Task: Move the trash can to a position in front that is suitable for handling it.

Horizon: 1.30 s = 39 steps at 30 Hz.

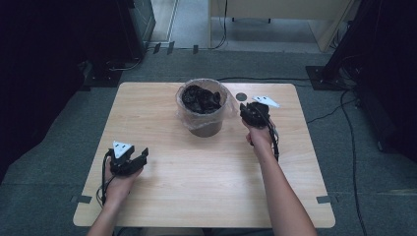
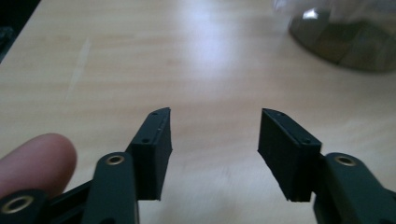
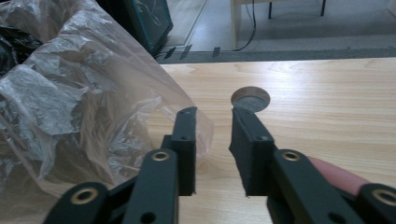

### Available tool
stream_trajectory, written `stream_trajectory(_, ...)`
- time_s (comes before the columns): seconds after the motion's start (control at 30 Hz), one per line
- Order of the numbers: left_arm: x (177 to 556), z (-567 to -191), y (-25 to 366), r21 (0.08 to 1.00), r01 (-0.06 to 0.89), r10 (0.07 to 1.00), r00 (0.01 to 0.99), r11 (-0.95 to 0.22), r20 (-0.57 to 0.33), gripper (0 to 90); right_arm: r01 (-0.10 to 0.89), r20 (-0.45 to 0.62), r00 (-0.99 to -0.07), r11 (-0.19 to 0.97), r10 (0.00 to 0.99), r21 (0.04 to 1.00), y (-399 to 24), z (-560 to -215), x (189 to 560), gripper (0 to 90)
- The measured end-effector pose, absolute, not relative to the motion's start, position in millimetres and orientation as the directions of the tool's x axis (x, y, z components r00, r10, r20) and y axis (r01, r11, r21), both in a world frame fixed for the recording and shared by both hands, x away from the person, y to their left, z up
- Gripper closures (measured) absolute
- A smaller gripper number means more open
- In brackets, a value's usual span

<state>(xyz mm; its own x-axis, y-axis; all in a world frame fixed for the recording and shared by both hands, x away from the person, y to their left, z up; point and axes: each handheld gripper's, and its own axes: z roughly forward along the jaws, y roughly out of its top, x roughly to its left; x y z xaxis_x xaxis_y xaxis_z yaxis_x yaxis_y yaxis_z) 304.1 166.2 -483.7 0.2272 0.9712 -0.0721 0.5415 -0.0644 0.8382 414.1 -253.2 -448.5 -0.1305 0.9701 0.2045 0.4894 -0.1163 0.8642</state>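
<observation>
Two grippers out. My right gripper [image 3: 212,140] sat just beside the bin's clear plastic liner [image 3: 70,107], jaws narrowly apart, nothing between them, though the film's edge possibly brushed one. My left gripper [image 2: 212,144] hung over bare table [image 2: 140,60], jaws apart.

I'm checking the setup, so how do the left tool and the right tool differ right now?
The left tool sits near the table's front left, far from the bin; the right tool is beside the bin's plastic liner. The left jaws gape wide; the right jaws stand narrower. Both are hand-held with nothing between the jaws.
</observation>
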Motion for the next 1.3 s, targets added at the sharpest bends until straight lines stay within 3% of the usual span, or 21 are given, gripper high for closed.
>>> stream_trajectory(0.2,334.7,-465.6,141.9,0.876,0.481,0.975,0.212,-0.041,-0.071,58.8,0.485,0.208,-0.157,-0.108,0.965,0.868,-249.6,-445.1,415.2,76.6)
stream_trajectory(0.63,408.6,-454.0,90.0,0.893,0.451,0.975,0.197,0.001,-0.101,76.5,0.459,0.204,-0.158,-0.111,0.966,0.881,-241.1,-444.9,429.1,80.7)
stream_trajectory(0.83,435.0,-457.0,69.7,0.878,0.476,0.976,0.169,0.042,-0.138,76.3,0.469,0.184,-0.143,-0.097,0.972,0.878,-232.3,-449.7,435.2,77.3)
stream_trajectory(1.07,453.6,-455.4,50.7,0.879,0.474,0.985,0.132,0.04,-0.115,86.4,0.492,0.17,-0.172,-0.064,0.97,0.868,-228.2,-451.3,443.7,79.3)
stream_trajectory(1.3,461.3,-455.5,43.7,0.874,0.484,0.969,0.194,0.042,-0.154,90.0,0.496,0.135,-0.194,-0.021,0.972,0.868,-216.4,-455.2,451.8,80.0)
